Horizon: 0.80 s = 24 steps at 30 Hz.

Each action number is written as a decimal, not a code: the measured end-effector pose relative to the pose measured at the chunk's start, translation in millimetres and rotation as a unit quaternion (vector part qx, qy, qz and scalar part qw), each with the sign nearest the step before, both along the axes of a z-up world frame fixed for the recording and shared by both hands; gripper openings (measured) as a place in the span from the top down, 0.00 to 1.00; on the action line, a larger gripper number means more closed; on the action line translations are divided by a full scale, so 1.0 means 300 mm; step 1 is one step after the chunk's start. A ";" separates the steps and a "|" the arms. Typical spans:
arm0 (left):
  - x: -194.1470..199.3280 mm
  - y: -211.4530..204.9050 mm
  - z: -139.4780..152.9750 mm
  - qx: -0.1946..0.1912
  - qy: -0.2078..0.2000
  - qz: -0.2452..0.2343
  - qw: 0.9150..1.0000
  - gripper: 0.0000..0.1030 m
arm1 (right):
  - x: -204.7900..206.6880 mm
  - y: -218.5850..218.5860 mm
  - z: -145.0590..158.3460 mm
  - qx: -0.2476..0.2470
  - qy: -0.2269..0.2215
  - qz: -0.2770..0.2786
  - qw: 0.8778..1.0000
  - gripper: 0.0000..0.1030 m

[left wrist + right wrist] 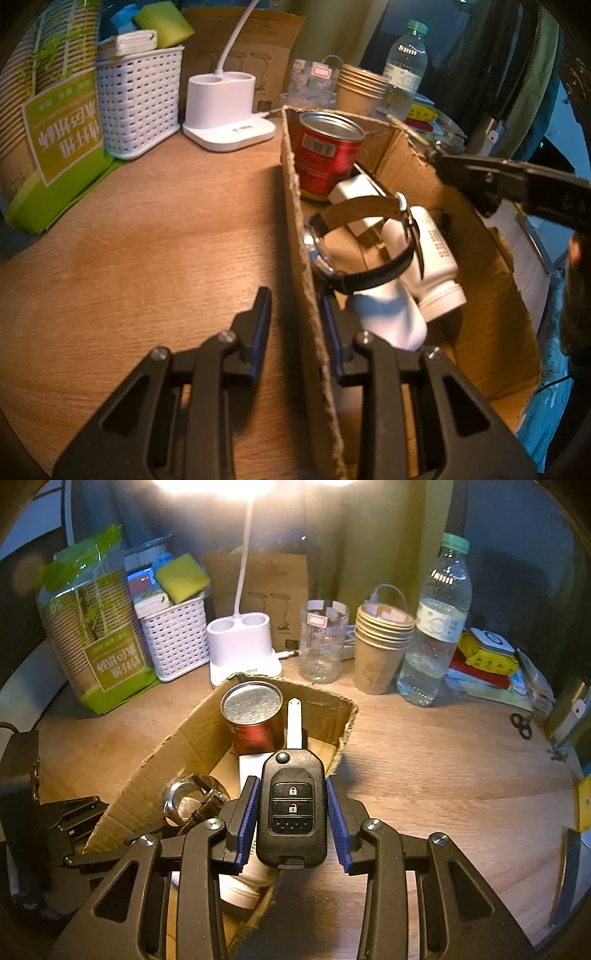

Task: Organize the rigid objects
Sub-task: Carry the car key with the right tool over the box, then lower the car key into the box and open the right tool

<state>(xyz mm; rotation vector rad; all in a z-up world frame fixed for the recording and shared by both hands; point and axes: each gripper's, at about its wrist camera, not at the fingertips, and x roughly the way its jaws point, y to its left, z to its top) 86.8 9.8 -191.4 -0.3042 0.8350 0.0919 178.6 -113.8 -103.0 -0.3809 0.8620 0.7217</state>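
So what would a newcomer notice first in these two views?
Probably the black car key clamped in the right gripper, blade out, over the near end of the cardboard box. Next, the left gripper pinching the box's side wall, with a red can, a wristwatch and white bottles inside.

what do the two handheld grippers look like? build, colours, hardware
Both match: the left gripper and right gripper are matte black plastic linkages with cut-out windows, silver round pivot screws, and ribbed blue pads on the fingers. No cables, markings or sleeves visible.
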 end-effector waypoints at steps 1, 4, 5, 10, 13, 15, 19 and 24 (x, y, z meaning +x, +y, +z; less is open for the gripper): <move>0.000 0.000 0.001 0.000 0.000 -0.001 1.000 0.73 | -0.001 0.007 -0.005 -0.002 0.002 0.002 1.000 0.63; -0.003 -0.001 0.003 -0.002 -0.003 -0.003 1.000 0.73 | -0.002 0.023 -0.019 -0.008 0.005 0.004 1.000 0.63; -0.004 -0.002 0.003 -0.002 -0.003 -0.003 1.000 0.73 | -0.003 0.028 -0.022 -0.009 0.005 0.003 1.000 0.63; -0.006 -0.003 0.004 -0.005 -0.005 -0.007 1.000 0.73 | 0.001 0.046 -0.041 -0.020 0.006 0.002 1.000 0.63; -0.005 -0.004 0.005 -0.006 -0.006 -0.008 1.000 0.73 | 0.007 0.054 -0.050 -0.025 0.007 0.002 1.000 0.63; -0.004 -0.004 0.005 -0.006 -0.007 -0.009 1.000 0.74 | 0.006 0.059 -0.053 -0.028 0.007 0.003 1.000 0.63; -0.005 -0.005 0.005 -0.006 -0.007 -0.009 1.000 0.74 | 0.003 0.072 -0.062 -0.037 0.006 0.004 0.999 0.63; -0.005 -0.004 0.005 -0.006 -0.007 -0.009 1.000 0.74 | 0.002 0.077 -0.062 -0.033 0.008 0.005 0.999 0.63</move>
